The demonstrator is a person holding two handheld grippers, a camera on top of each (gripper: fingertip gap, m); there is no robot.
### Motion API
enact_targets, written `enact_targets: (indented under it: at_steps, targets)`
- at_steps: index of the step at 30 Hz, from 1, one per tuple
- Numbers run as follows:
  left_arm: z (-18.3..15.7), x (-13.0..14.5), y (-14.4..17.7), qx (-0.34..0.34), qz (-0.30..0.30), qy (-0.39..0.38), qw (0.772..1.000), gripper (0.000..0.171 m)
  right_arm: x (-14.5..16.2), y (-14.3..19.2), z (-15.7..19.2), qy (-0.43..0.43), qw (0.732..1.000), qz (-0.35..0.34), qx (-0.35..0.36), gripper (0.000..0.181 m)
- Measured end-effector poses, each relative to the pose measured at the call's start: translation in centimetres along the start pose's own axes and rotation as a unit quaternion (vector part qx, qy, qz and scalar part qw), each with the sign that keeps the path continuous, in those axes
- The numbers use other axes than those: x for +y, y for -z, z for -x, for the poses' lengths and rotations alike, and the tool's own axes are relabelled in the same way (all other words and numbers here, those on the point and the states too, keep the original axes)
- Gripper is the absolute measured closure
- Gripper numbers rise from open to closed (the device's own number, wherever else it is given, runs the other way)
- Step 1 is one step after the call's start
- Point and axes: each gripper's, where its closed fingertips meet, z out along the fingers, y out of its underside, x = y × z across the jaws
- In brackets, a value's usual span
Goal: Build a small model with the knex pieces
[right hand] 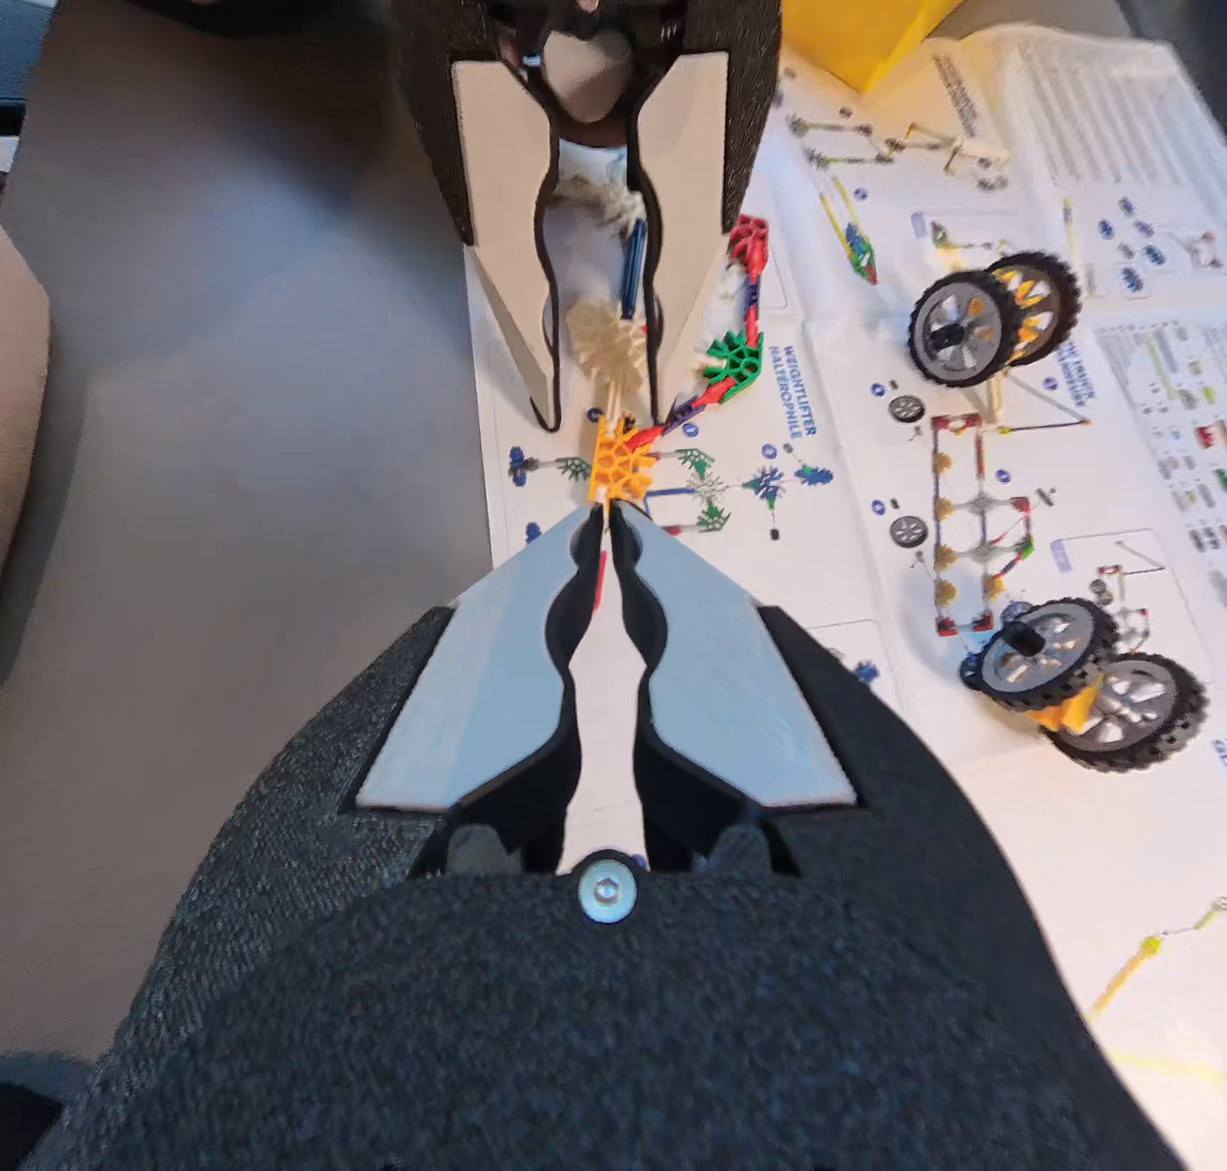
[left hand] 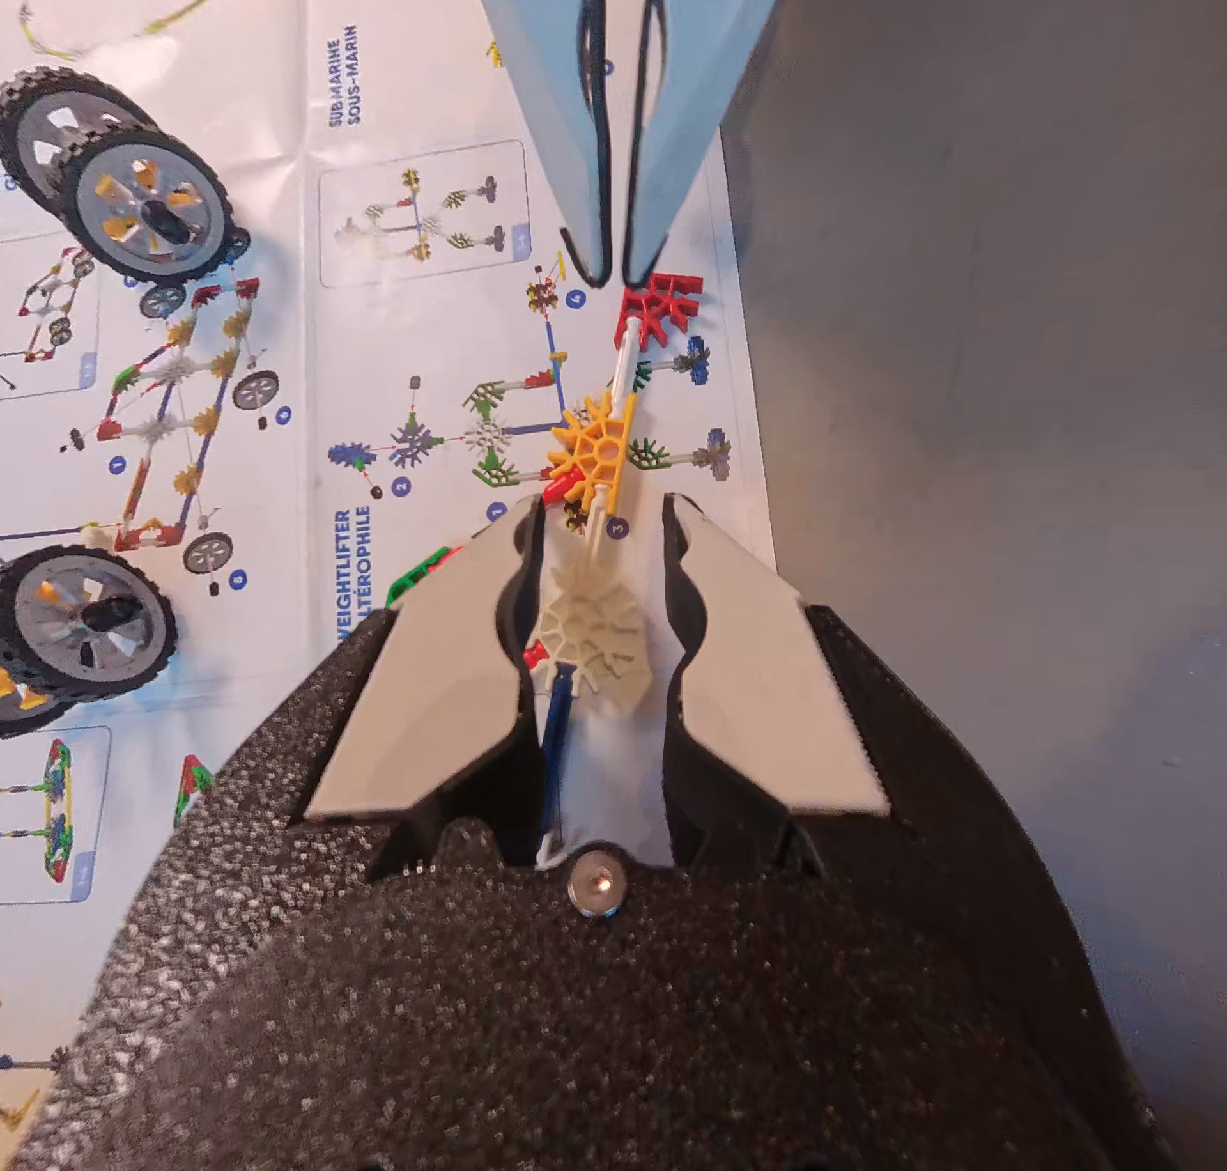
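A small rod-and-connector build lies on a printed instruction sheet (left hand: 398, 355). It has a white snowflake connector (left hand: 591, 641), a white rod, a yellow connector (left hand: 594, 448), another white rod and a red connector (left hand: 657, 309). My left gripper (left hand: 603, 501) is open, and its fingers stand on either side of the white connector with a gap on the right side. It also shows in the right wrist view (right hand: 604, 418). My right gripper (right hand: 605, 515) is shut, with its tips just short of the yellow connector (right hand: 617, 468). In the left wrist view its tips (left hand: 616, 279) sit by the red connector's corner.
A chain of green (right hand: 734, 359), red and purple pieces runs off the yellow connector. Wheel pairs (left hand: 149, 209) (left hand: 86, 621) stand on the sheet to the left. A yellow box (right hand: 856, 3) is at the back. Bare grey table (left hand: 996, 342) lies to the right. The left gripper's tips are roughly 6 cm from the right gripper's. The white snowflake connector (left hand: 591, 641) lies some 4 cm from my left tips, 9 cm from my right tips.
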Motion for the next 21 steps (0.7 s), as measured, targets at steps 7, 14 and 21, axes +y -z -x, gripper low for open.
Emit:
enact_targets:
  at_steps: [7,14,21]
  targets:
    - [-0.1,0.4,0.0,0.008,0.016,0.004,1.0,0.165,3.6,-1.2,1.7,-0.062,0.993,0.086,-0.056,0.158]
    - [1.0,-0.9,1.3,-0.024,-0.021,-0.009,0.999,0.167,3.0,-0.8,0.4,-0.059,0.996,0.052,-0.028,0.159]
    - [2.7,-2.8,3.7,-0.102,-0.062,-0.056,0.991,0.169,0.3,0.8,-0.3,-0.196,0.969,-0.1,-0.116,0.152]
